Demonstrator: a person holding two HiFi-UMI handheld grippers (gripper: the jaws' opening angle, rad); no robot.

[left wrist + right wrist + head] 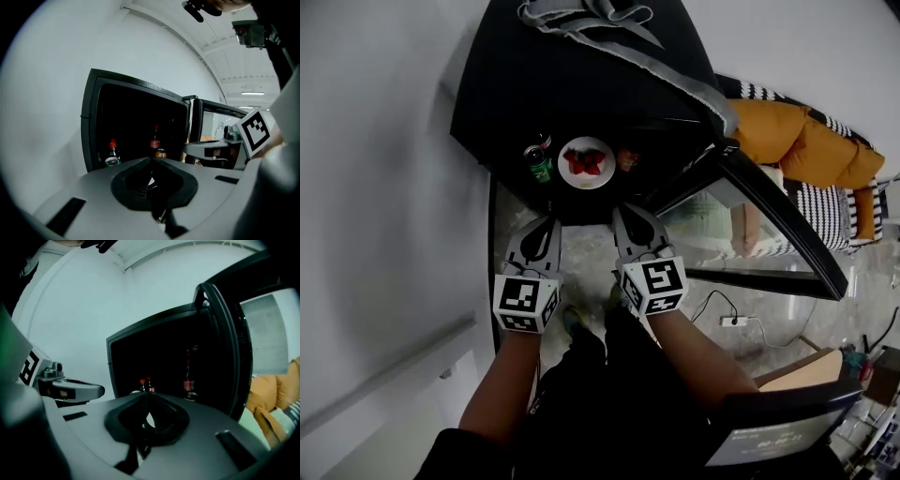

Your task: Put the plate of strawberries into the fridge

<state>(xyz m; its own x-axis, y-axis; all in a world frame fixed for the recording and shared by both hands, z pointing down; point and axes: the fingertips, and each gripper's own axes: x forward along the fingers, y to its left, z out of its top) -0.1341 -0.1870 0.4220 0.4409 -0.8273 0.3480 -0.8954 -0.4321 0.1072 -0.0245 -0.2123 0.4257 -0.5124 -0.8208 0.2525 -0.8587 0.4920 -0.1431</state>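
A white plate of red strawberries (pixel 586 162) rests on a shelf inside the black fridge (pixel 581 84), between a green-labelled bottle (pixel 538 161) and a small orange item (pixel 627 160). My left gripper (pixel 547 223) hangs just in front of the shelf, below and left of the plate, shut on nothing. My right gripper (pixel 624 214) is level with it, below and right of the plate, also shut and holding nothing. In the left gripper view the closed gripper (pixel 151 160) hides the plate. The right gripper (pixel 149 396) does the same in its own view.
The fridge door (pixel 778 220) stands swung open to my right. A grey cloth (pixel 609 23) lies on the fridge top. Bottles (pixel 155 139) stand on the shelves. A white wall (pixel 384 187) runs on the left. An orange cushion (pixel 806 141) and a power strip (pixel 733 321) are on the right.
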